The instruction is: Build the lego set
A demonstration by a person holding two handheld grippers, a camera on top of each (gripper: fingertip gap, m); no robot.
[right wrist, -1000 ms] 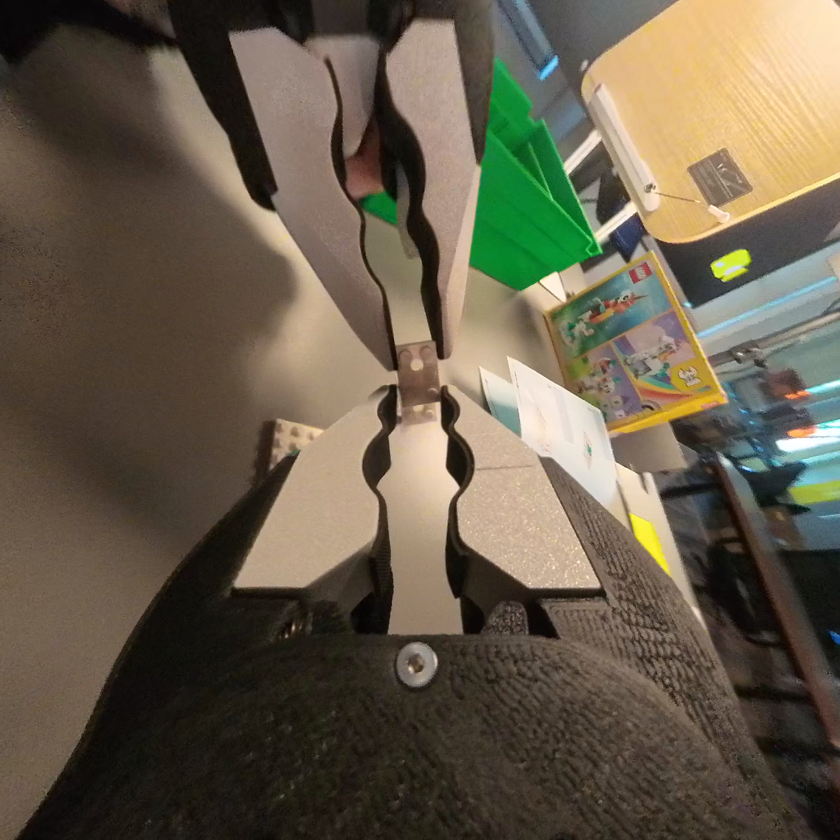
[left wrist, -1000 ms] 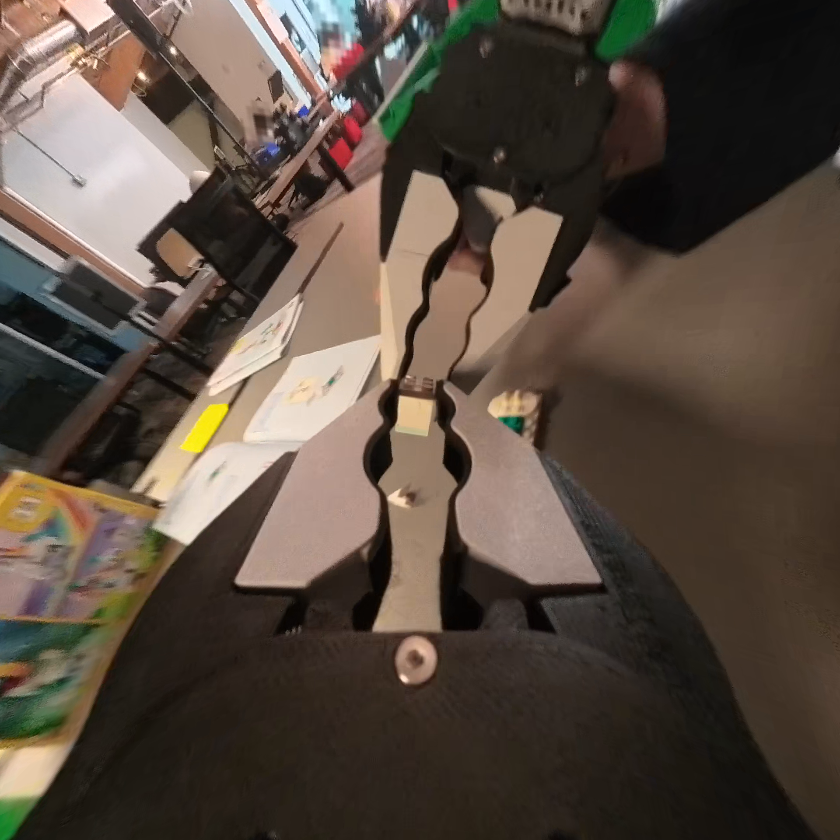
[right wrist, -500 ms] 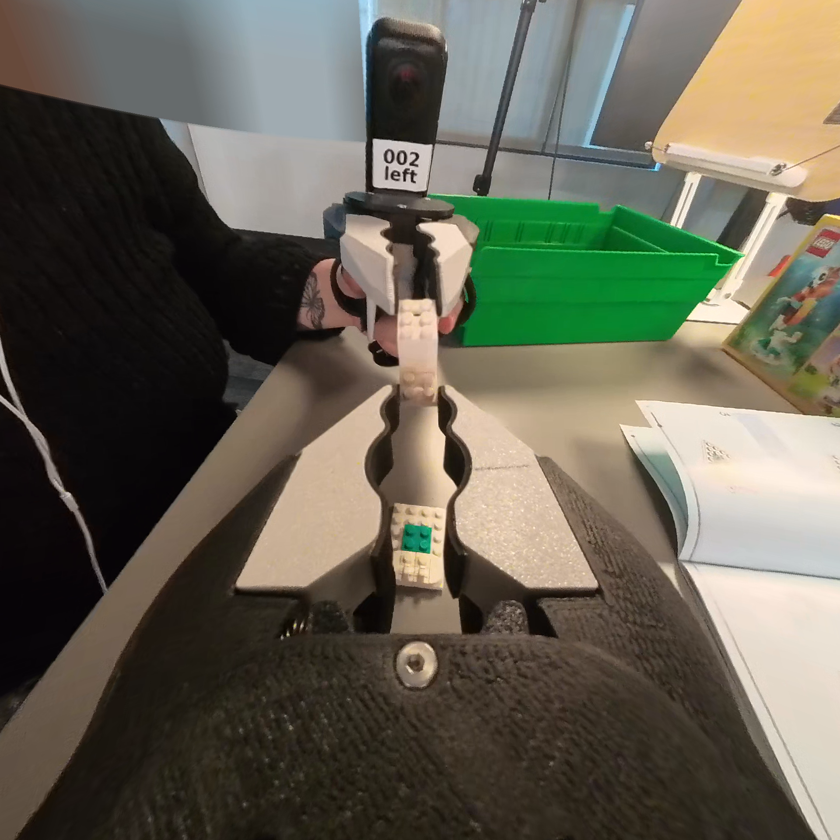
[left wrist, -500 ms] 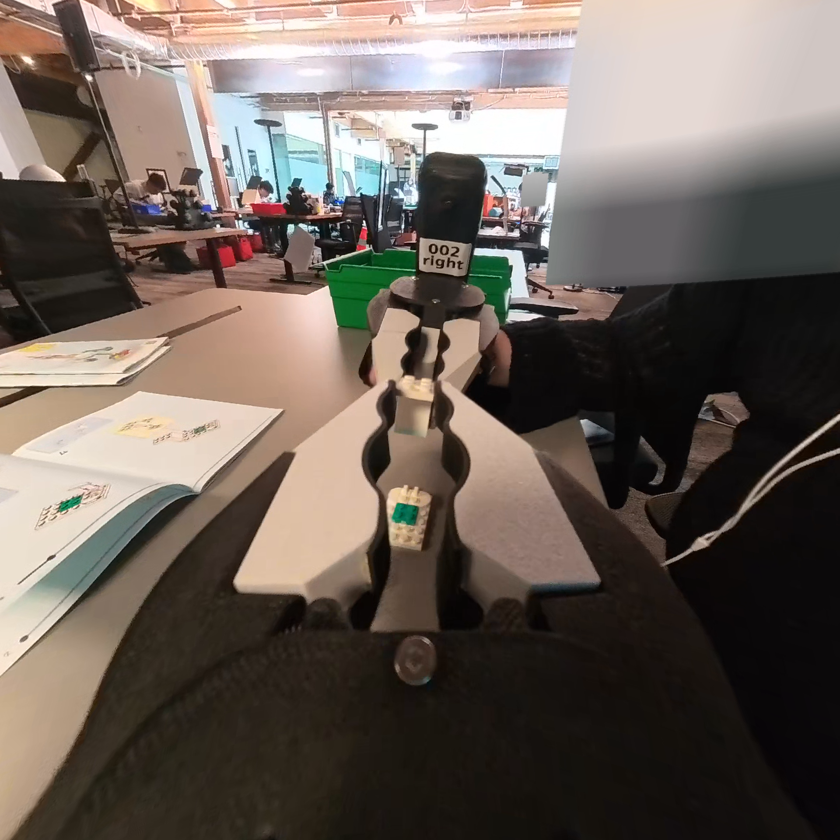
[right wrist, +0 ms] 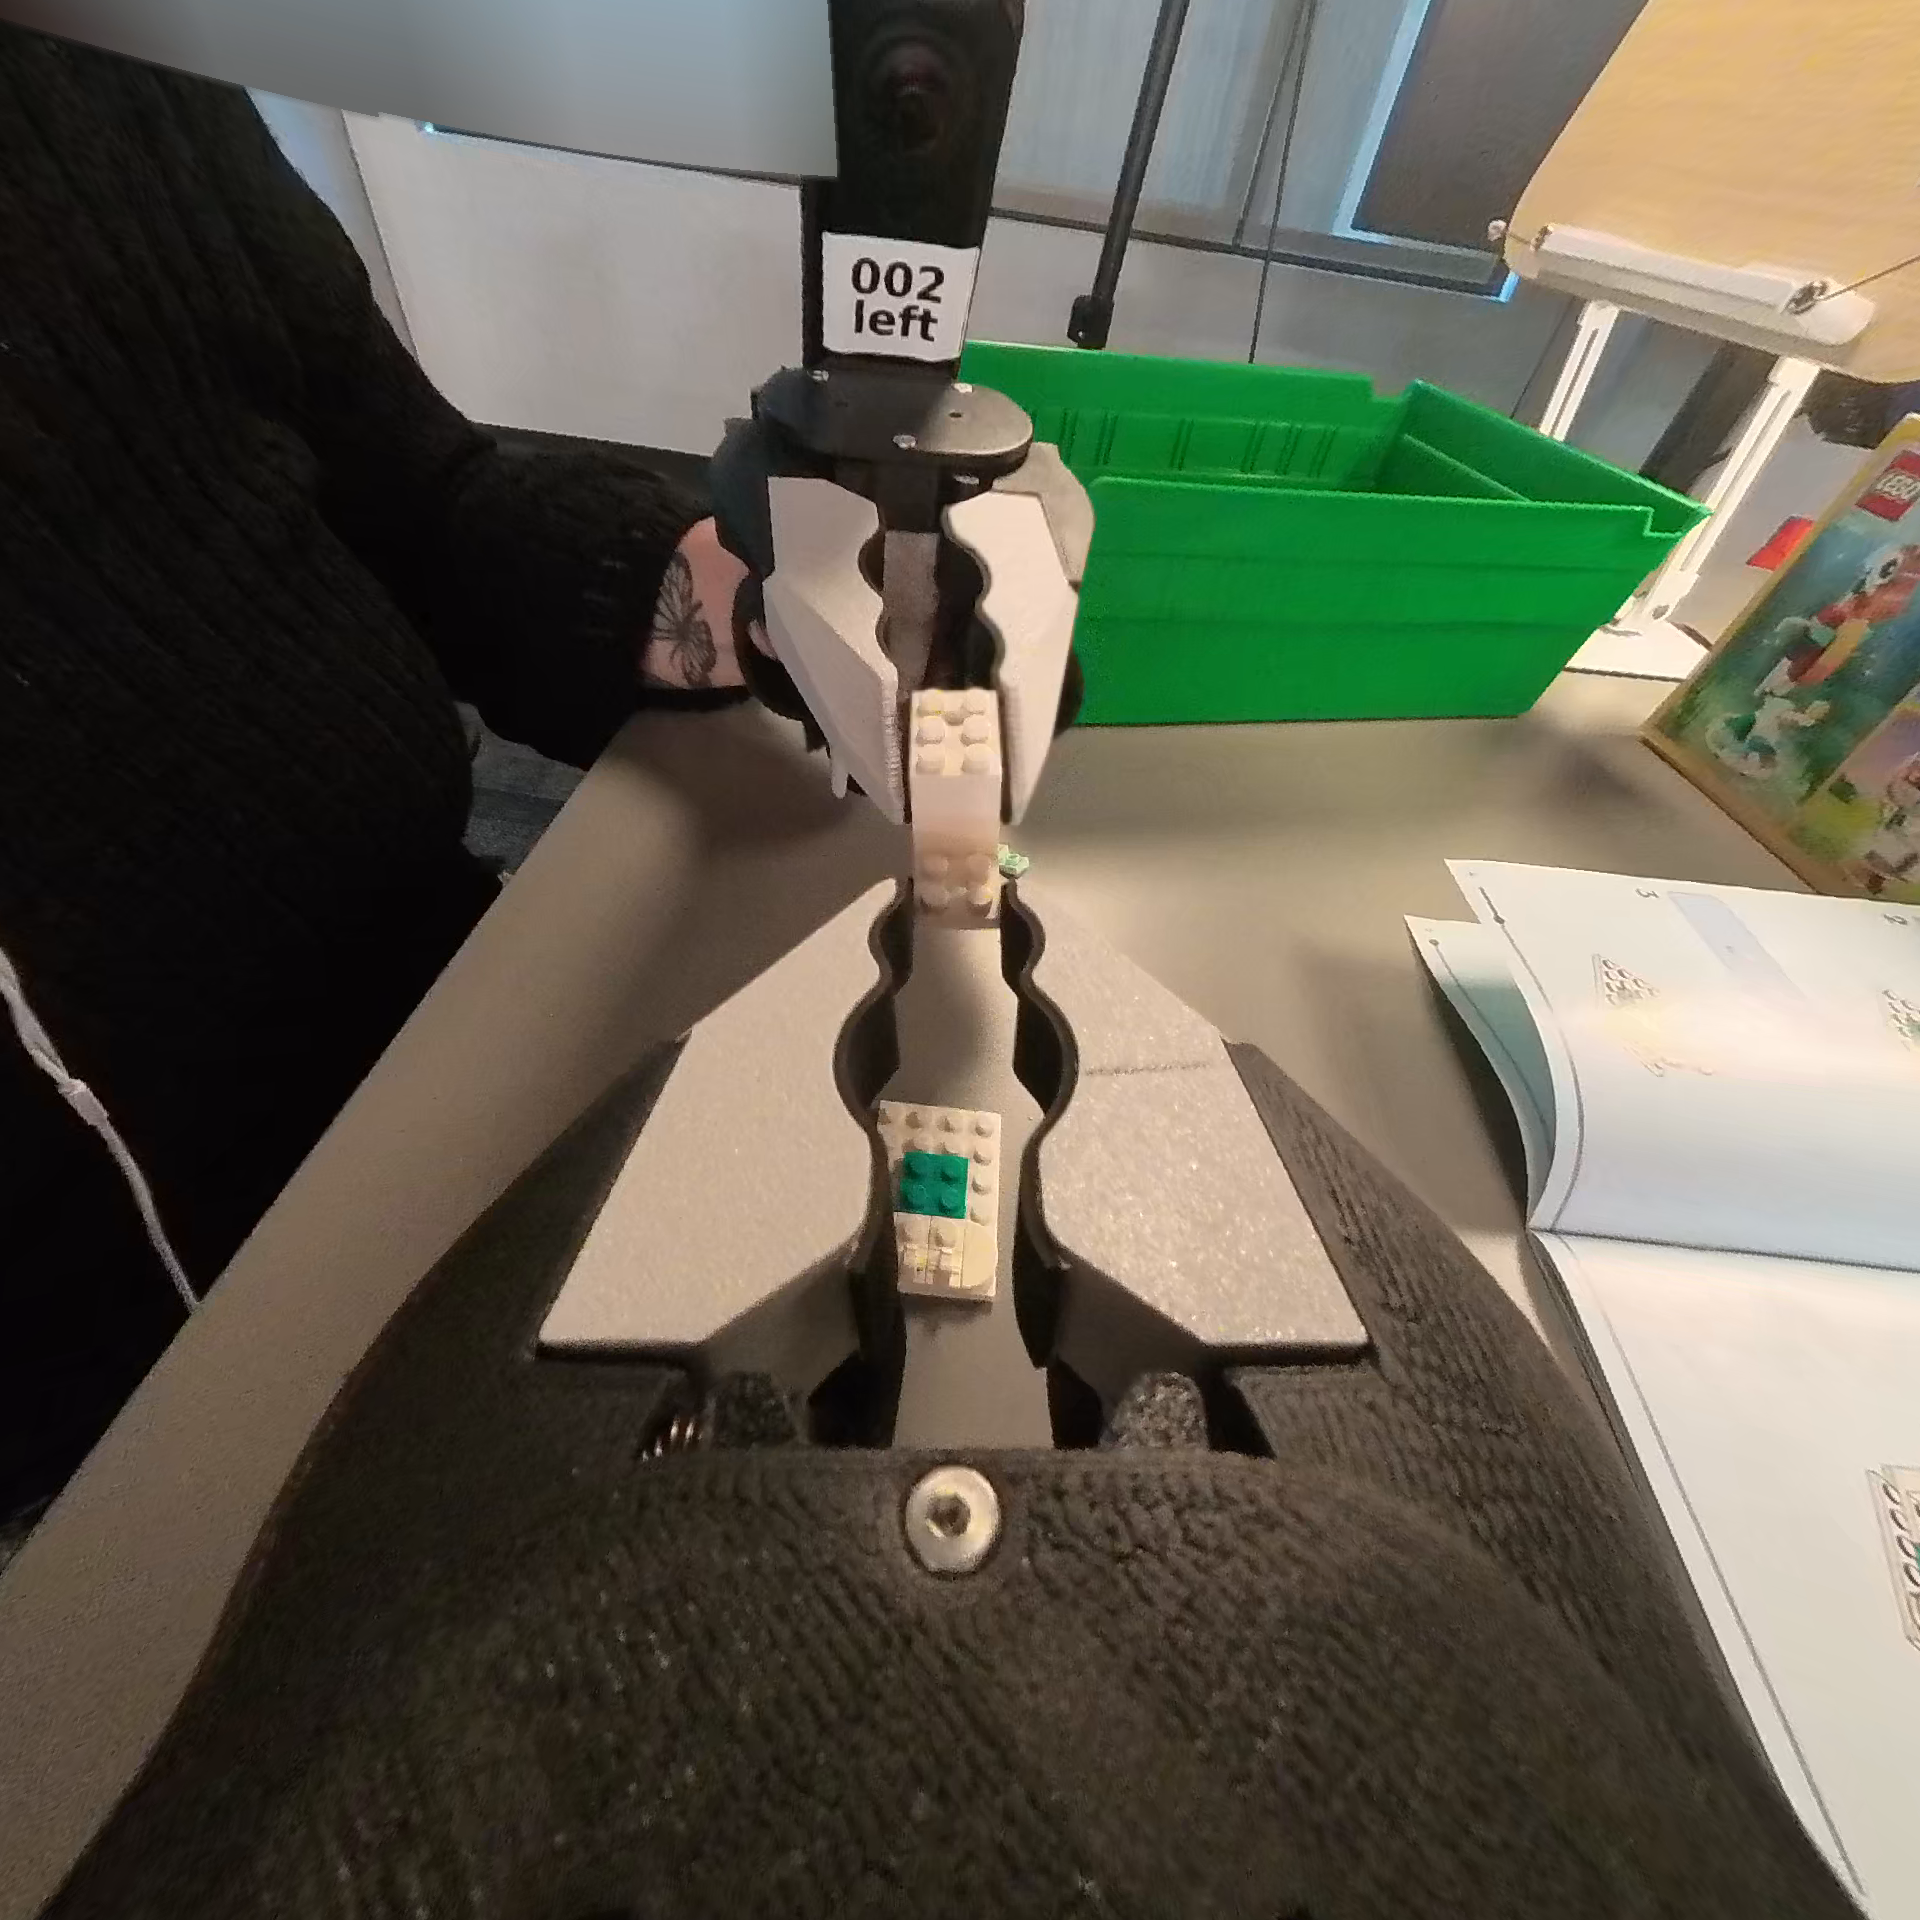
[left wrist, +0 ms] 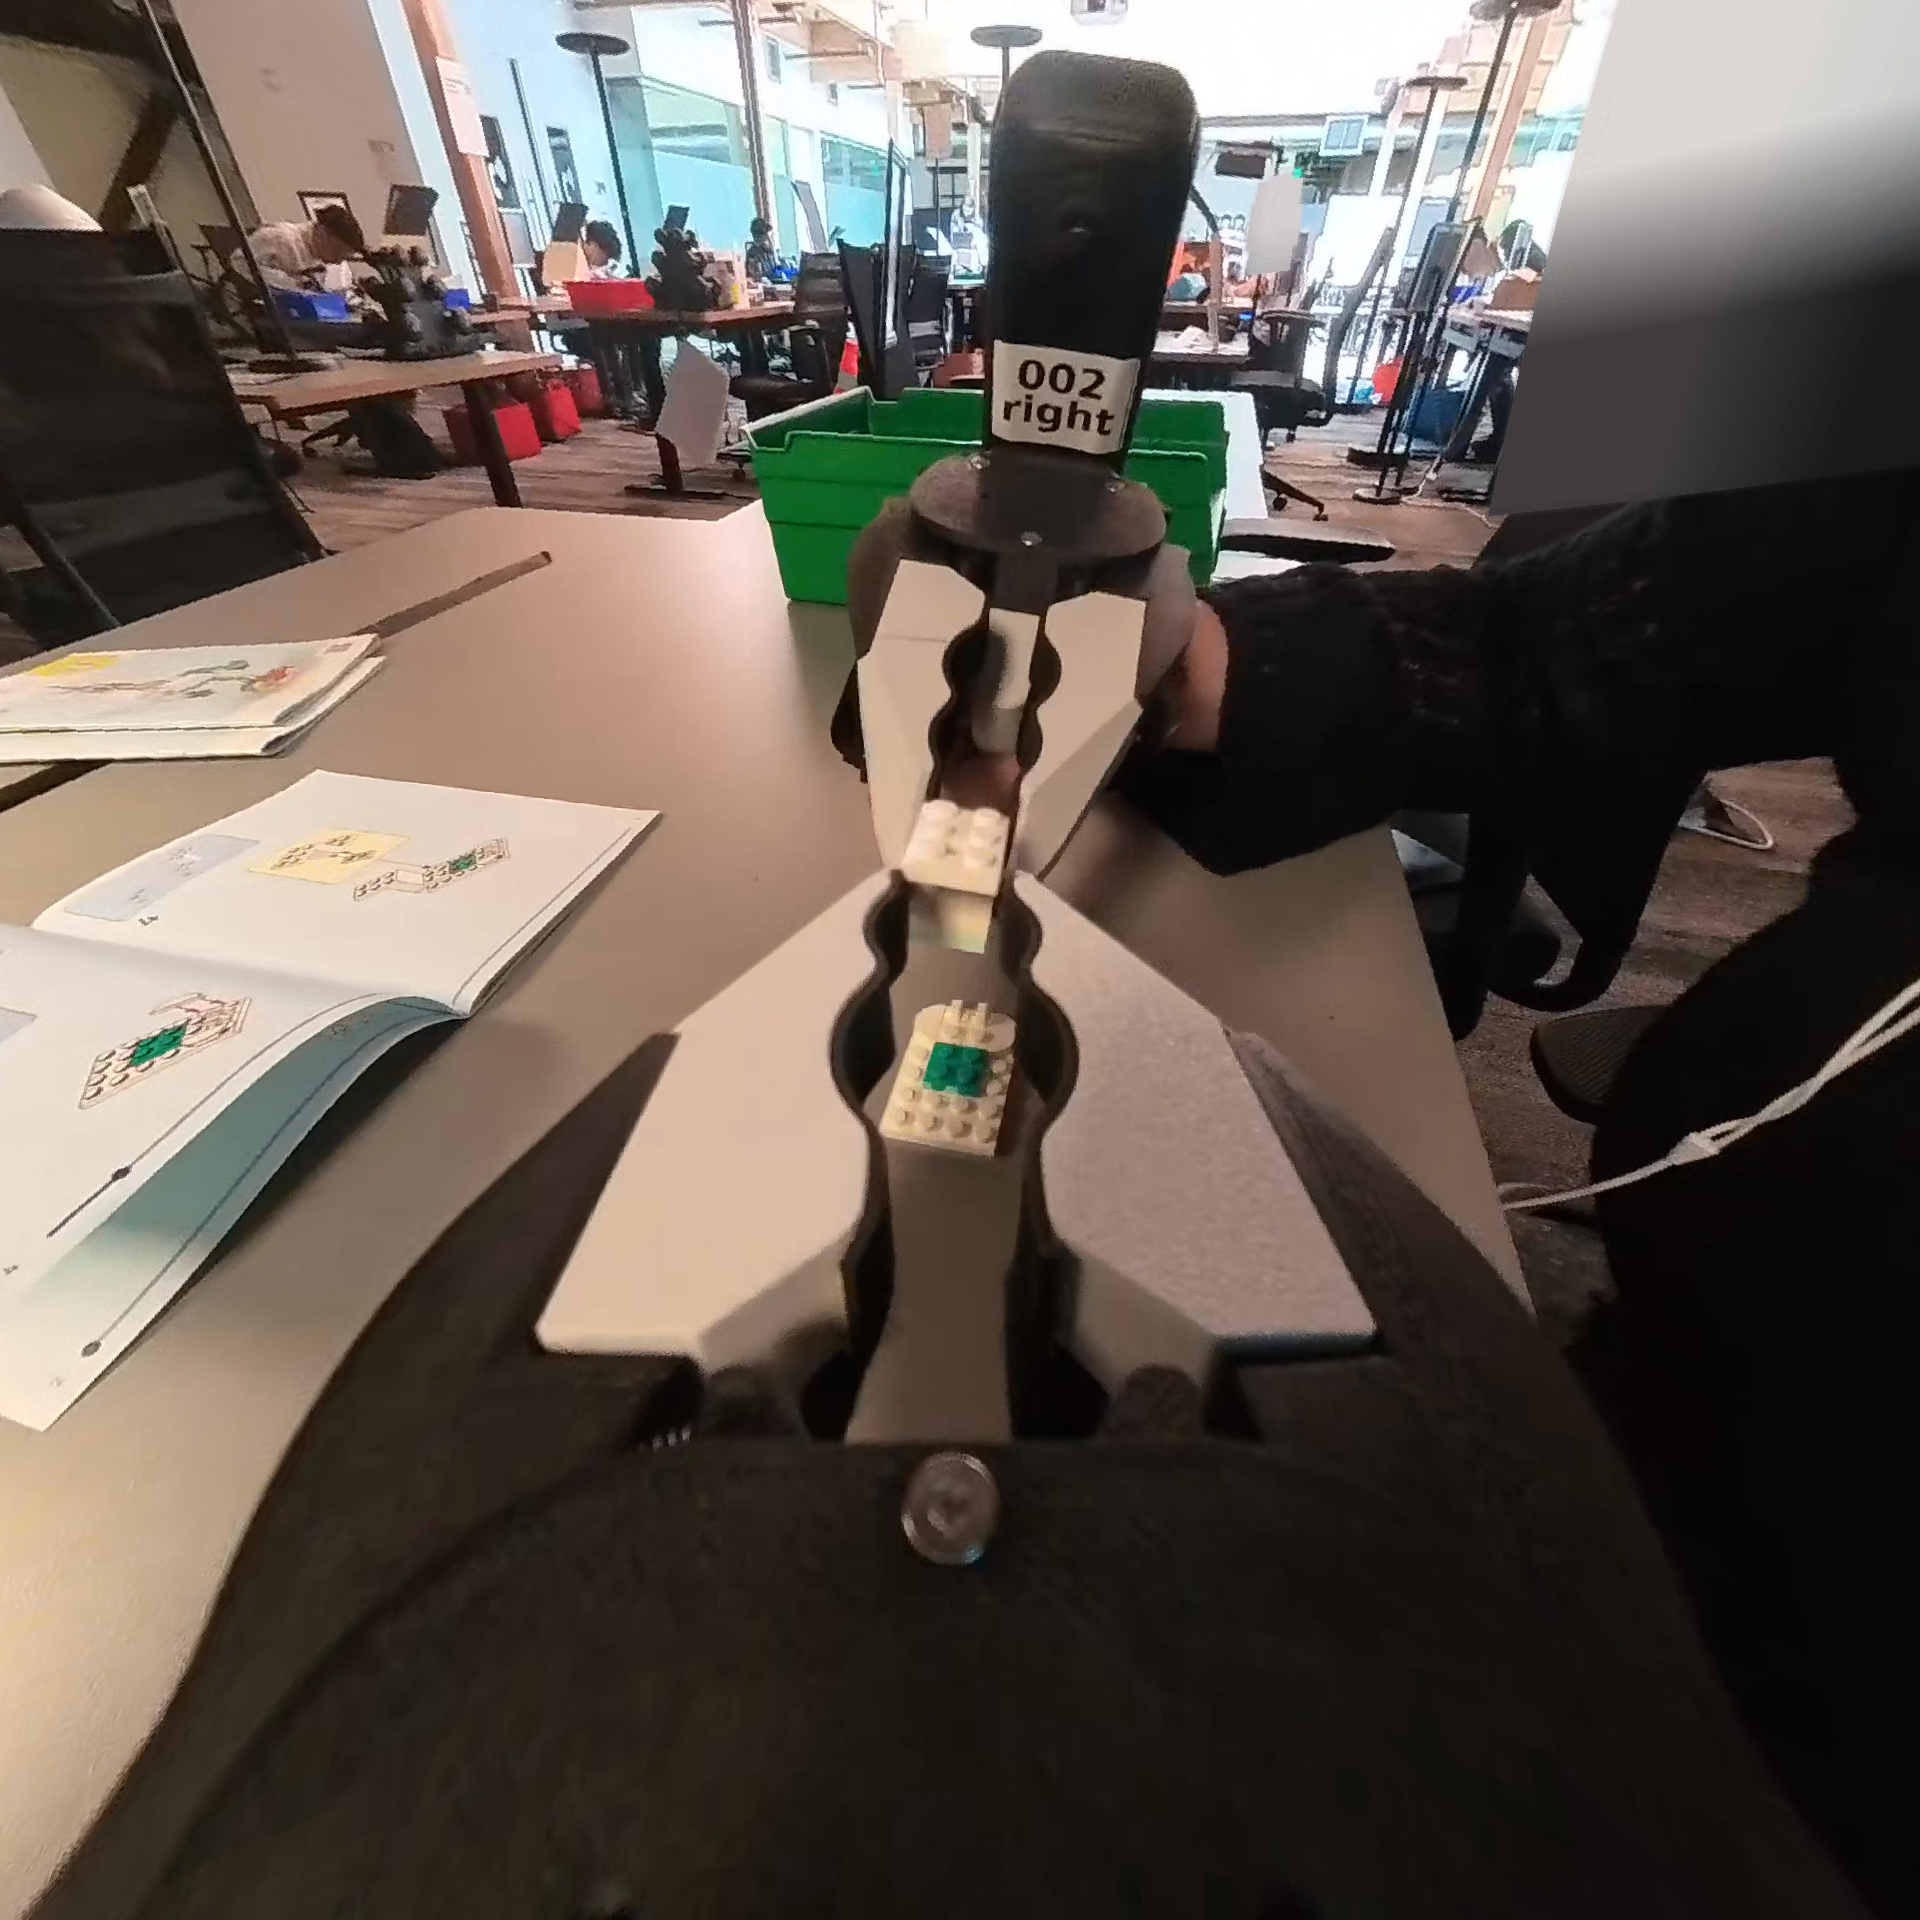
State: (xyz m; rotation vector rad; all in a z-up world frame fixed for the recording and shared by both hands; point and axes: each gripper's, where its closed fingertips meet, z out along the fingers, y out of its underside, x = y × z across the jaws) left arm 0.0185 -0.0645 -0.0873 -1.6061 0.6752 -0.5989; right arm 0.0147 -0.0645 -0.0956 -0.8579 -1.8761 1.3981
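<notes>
1. Left wrist view: the left gripper (left wrist: 948, 914) and right gripper (left wrist: 961, 836) meet tip to tip, both clamped on white bricks (left wrist: 951, 873); a white-and-green plate (left wrist: 951, 1075) lies below on the tabletop (left wrist: 644, 665) near its edge
2. Right wrist view: the same joined white bricks (right wrist: 954, 821) sit pinched between both closed grippers, green bin (right wrist: 1299, 582) at the far edge

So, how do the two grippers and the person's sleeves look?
Both grippers are alike. The left gripper and the right gripper each have two pale grey fingers with wavy inner edges, a black body, and a black upright camera bearing a white label. The sleeves are black knit. A thin white cord hangs by the person's body.
</notes>
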